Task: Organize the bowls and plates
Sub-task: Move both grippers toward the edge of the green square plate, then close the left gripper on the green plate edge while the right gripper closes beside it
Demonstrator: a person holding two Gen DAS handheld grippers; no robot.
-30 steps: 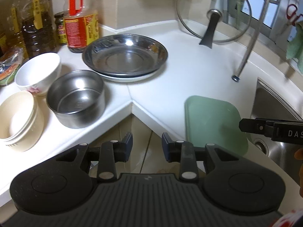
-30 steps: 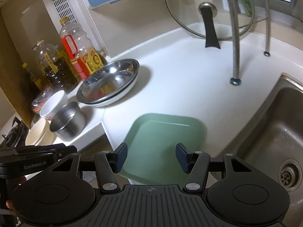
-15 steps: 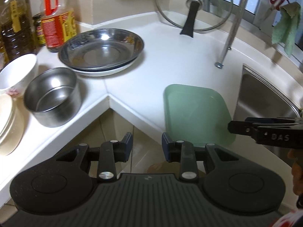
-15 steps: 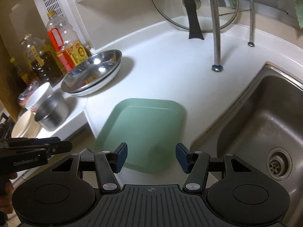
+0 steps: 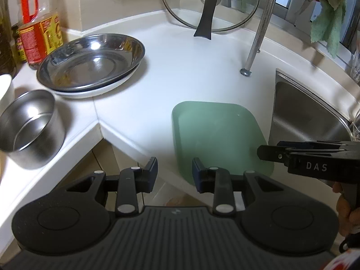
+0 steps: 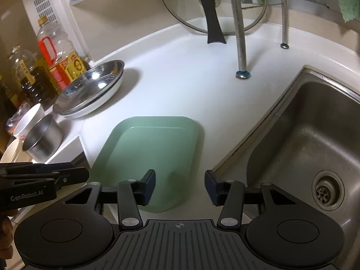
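The green tray (image 6: 146, 155) lies flat at the front edge of the counter (image 5: 191, 72), just left of the sink (image 6: 303, 139), its long axis running front to back. The right gripper (image 6: 180, 186) has just been narrowing its jaws, still apart over the tray's near end, nothing pinched. The left gripper (image 5: 174, 173) hangs empty, jaws apart, beyond the counter's front edge. Bare counter lies behind the tray.

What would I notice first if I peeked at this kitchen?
Probably the green tray, lying flat at the counter's front edge beside the steel sink, with both grippers, left and right, open right over it. Next, the shiny steel pan stacked on a white plate to the left, and the glass lid leaning against the back wall.
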